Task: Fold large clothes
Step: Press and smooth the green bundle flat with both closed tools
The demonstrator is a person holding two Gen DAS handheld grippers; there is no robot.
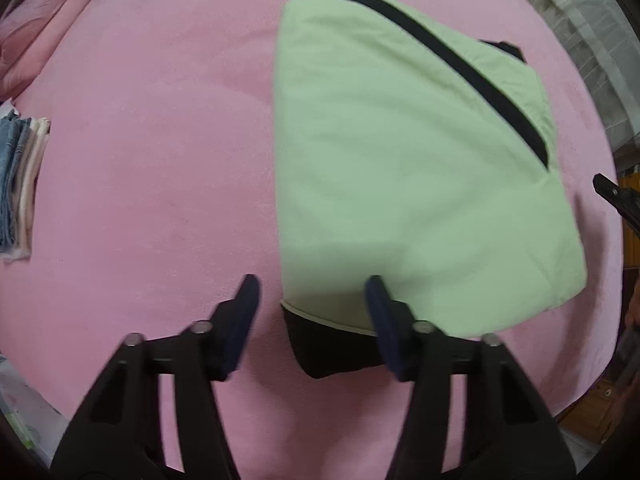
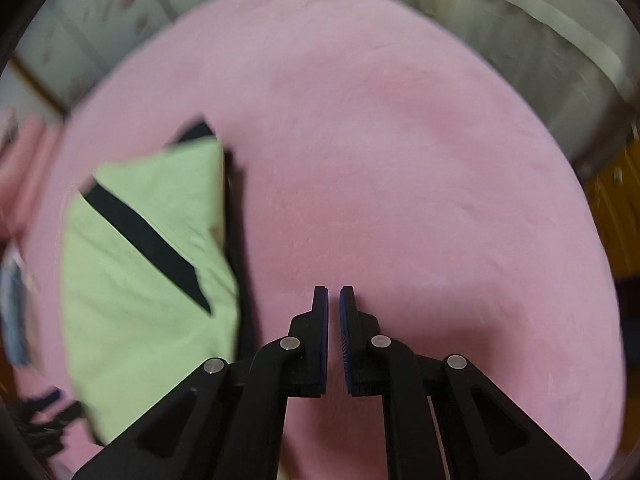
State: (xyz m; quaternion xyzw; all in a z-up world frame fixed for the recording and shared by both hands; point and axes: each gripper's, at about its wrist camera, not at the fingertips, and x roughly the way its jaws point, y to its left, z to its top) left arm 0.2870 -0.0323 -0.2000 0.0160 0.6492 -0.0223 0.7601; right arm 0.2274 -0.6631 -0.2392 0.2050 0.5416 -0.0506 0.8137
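A: The green garment (image 1: 400, 168) is seen folded flat on the pink bed (image 1: 152, 160), nearly done.

B: Left gripper (image 1: 312, 292) fingers are spread; right gripper (image 2: 334, 300) fingers almost closed, nothing held.

The black left gripper (image 1: 310, 286) holds its dark blue-padded fingers (image 1: 248, 300) spread wide apart; the black right gripper (image 2: 334, 294) keeps its fingers (image 2: 320, 320) nearly together, gripping nothing.

Pale green garment (image 1: 400, 168), black stripe; pink bedcover (image 1: 160, 160).
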